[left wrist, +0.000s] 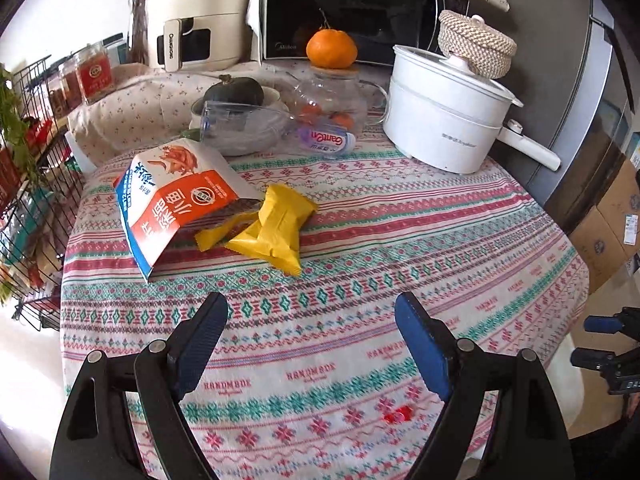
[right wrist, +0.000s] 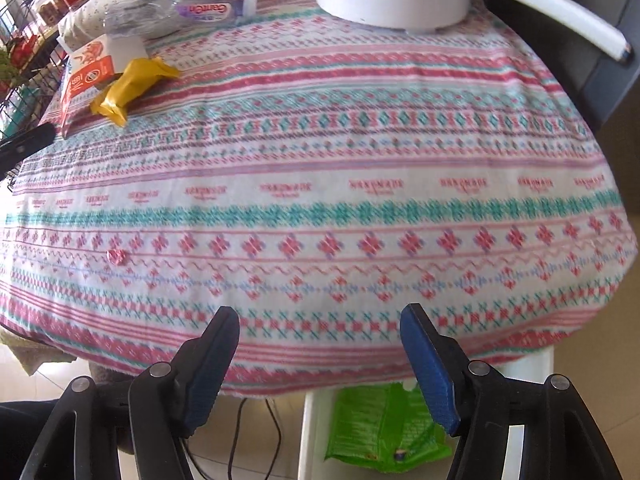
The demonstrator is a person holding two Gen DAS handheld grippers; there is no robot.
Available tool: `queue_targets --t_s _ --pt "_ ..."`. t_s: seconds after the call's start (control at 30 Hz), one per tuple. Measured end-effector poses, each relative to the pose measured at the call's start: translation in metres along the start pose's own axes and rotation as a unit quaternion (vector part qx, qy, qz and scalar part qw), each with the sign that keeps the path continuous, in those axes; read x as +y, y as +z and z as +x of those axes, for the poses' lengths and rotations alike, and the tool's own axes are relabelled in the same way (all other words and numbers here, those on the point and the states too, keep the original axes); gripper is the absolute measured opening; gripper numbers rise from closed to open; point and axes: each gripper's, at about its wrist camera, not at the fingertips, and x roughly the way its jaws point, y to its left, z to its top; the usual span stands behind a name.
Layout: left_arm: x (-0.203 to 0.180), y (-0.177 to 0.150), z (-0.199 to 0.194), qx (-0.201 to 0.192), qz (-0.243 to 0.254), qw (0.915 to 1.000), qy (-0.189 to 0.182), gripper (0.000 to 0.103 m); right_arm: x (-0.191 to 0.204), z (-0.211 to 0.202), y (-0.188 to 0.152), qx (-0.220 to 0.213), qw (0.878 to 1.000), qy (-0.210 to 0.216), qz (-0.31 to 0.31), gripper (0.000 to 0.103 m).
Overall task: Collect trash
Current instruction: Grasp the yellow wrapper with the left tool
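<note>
A yellow wrapper [left wrist: 276, 226] lies crumpled on the patterned tablecloth [left wrist: 360, 248], touching an orange, white and blue snack bag [left wrist: 176, 200] to its left. Behind them lies an empty clear plastic bottle [left wrist: 280, 128] with a purple label. My left gripper [left wrist: 310, 320] is open and empty, over the cloth in front of the wrapper. My right gripper [right wrist: 320, 332] is open and empty at the table's near edge. In the right wrist view the wrapper [right wrist: 128, 88], the bag [right wrist: 92, 76] and the bottle [right wrist: 180, 14] sit far left. A small red scrap [left wrist: 398, 414] lies on the cloth.
A white electric pot [left wrist: 444, 116] stands at the back right, with a woven basket [left wrist: 476, 42], a microwave [left wrist: 352, 8], a glass jar topped by an orange [left wrist: 331, 49] and a dark squash [left wrist: 236, 90]. A wire rack [left wrist: 32, 184] stands left. A green bag [right wrist: 384, 428] lies under the table.
</note>
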Motion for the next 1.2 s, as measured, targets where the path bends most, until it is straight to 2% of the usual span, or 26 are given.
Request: queue_targets --t_s 0.17,0.3,0.43,0.47,0.53,0.57,0.6,0.63,0.67,0.7,0.83,0.97,1.0,1.07,1.13,1.17,1.2 --pt "0.012 0.014 0.040 0.007 -0.013 0.9998 0.016 0.087 0.013 0.002 0.020 -0.017 1.000 -0.015 -0.011 0.073" --pt "0.010 0.028 0.063 -0.001 -0.001 0.9992 0.039 0.087 0.017 0.006 0.036 -0.027 0.999 -0.026 -0.019 0.074" --pt "0.008 0.037 0.090 0.009 0.018 0.9978 0.063 0.087 0.012 0.009 0.047 -0.028 0.999 -0.025 -0.013 0.074" --pt "0.009 0.036 0.096 0.014 0.020 0.9974 0.067 0.084 0.010 0.010 0.049 -0.027 0.999 -0.025 -0.009 0.074" --pt "0.011 0.035 0.107 0.029 0.022 0.9967 0.072 0.066 0.007 0.013 0.051 -0.025 0.999 -0.027 -0.006 0.074" --pt "0.012 0.034 0.111 0.037 0.023 0.9962 0.075 0.049 0.005 0.014 0.052 -0.024 0.999 -0.030 -0.005 0.074" --pt "0.013 0.034 0.113 0.043 0.023 0.9957 0.078 0.039 0.004 0.015 0.053 -0.023 0.999 -0.033 -0.004 0.074" --pt "0.013 0.033 0.113 0.047 0.022 0.9954 0.080 0.034 0.002 0.016 0.054 -0.022 0.999 -0.035 -0.003 0.074" --pt "0.015 0.032 0.111 0.047 0.021 0.9955 0.080 0.018 0.001 0.017 0.054 -0.021 0.999 -0.036 -0.002 0.074" --pt "0.016 0.031 0.109 0.048 0.019 0.9956 0.078 0.009 0.000 0.018 0.054 -0.020 0.999 -0.038 0.000 0.074" --pt "0.022 0.030 0.089 0.046 0.000 0.9979 0.045 0.000 0.002 0.021 0.054 -0.019 0.999 -0.038 0.003 0.074" --pt "0.020 0.026 0.064 0.035 0.018 0.9989 0.024 0.000 0.012 0.022 0.052 -0.018 0.999 -0.033 0.000 0.074" --pt "0.019 0.026 0.059 0.034 0.024 0.9991 0.011 0.000 0.014 0.022 0.050 -0.017 0.999 -0.028 0.003 0.074" --pt "0.019 0.027 0.053 0.024 0.028 0.9993 0.007 0.002 0.017 0.021 0.049 -0.016 1.000 -0.009 0.010 0.074" --pt "0.018 0.032 0.058 0.023 0.028 0.9993 0.015 0.023 0.019 0.020 0.047 -0.012 1.000 0.006 0.010 0.074" --pt "0.017 0.036 0.064 0.026 0.026 0.9991 0.022 0.056 0.019 0.021 0.048 -0.011 1.000 0.007 0.008 0.074" --pt "0.016 0.040 0.069 0.022 0.031 0.9989 0.026 0.072 0.018 0.022 0.048 -0.010 1.000 0.004 0.004 0.075"
